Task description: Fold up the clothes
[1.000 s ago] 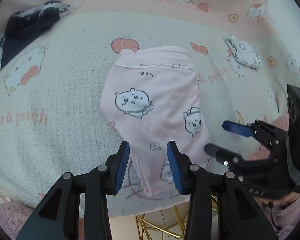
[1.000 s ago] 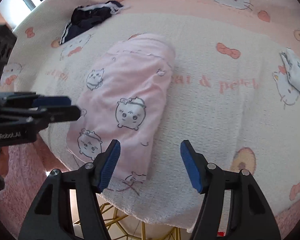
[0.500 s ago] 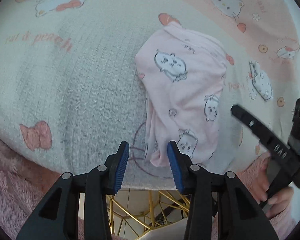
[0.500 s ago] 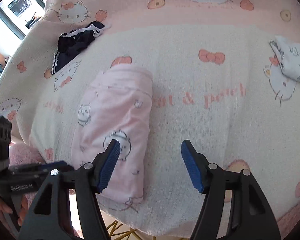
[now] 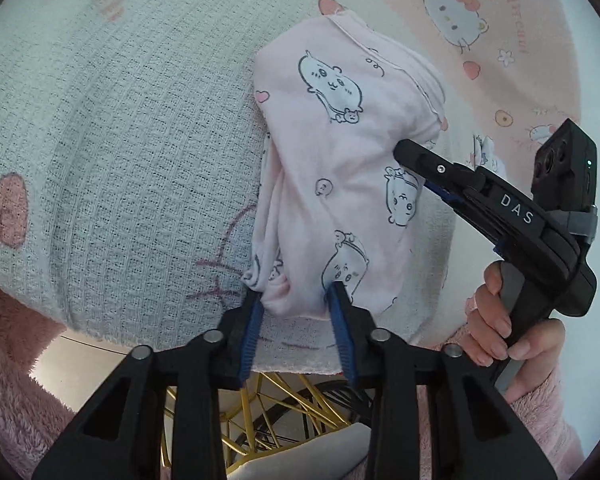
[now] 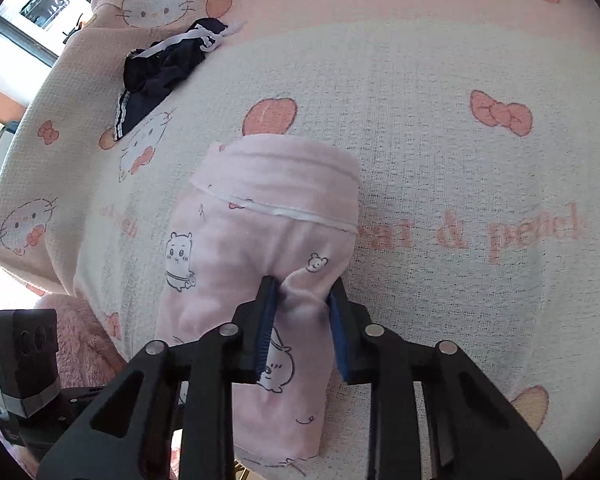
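In the left wrist view, the left tongs (image 5: pixel 296 294) are closing on the near hem of the pink trousers (image 5: pixel 340 160), a bunch of cloth gathered between the blue pads. The trousers lie lengthwise on the blanket (image 5: pixel 120 140) that covers the worktop, with the hem at its near edge and the waistband far off. The right tongs (image 5: pixel 410 152) reach in from the right, low over the trousers' right side, gripped by the person's hand (image 5: pixel 500 320); from here one cannot tell how their jaws stand. In the right wrist view, the right tongs (image 6: pixel 302 292) are also closing, with a raised ridge of pink cloth pinched between the pads about halfway along the trousers' right edge, below the white-piped waistband. A dark garment (image 6: pixel 160 68) lies well apart at the far left of the blanket. The step in hand appears to be taking hold for the next fold. To do it well, each pair of tongs should catch all the layers, not only the top one, before anything is lifted. Both hands should then rise together and carry the near end level toward the waistband, keeping the edges aligned, so the cloth does not twist or drag the blanket along.
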Available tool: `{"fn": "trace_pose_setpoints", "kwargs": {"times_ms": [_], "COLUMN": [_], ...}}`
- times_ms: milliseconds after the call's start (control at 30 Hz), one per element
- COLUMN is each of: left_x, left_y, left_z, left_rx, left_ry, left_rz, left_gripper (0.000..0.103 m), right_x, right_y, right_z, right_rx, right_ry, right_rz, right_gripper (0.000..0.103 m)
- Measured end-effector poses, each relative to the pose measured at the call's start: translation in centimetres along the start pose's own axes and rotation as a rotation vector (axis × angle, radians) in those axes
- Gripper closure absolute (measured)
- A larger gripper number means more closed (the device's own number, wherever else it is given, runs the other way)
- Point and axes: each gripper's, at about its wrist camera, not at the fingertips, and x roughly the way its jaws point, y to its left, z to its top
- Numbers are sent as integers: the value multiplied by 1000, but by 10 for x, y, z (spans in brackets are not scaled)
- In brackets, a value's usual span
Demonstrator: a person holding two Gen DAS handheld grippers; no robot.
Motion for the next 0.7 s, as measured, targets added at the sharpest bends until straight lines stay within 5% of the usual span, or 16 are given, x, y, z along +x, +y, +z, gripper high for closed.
{"fn": "trace_pose_setpoints", "kwargs": {"times_ms": [167, 367, 500, 567, 633, 700], "left_x": [-9, -34, -32, -22, -27, -31], "left_y": [5, 2, 13, 19, 19, 18], "left_z": [-1, 16, 33, 33, 22, 11], "left_rx": [17, 49, 46, 42, 69, 94], "left_ry": [-14, -116, -86, -3, -10, -17], "left_rz": [-3, 48, 75, 95, 91, 80], "left_gripper": [85, 85, 85, 81, 75, 67], "right_x": [-22, -56, -54, -55, -72, -92], "right_y": [-16, -12, -19, -28, -41, -44], "right_z": [-8, -48, -82, -83, -78, -70], "right_rx": [124, 182, 256, 271, 297, 265], "right_ry": [-42, -91, 36, 78, 20, -55], "right_rz": [88, 54, 83, 41, -26, -92], "right_gripper": [92, 92, 83, 81, 81, 70]}}
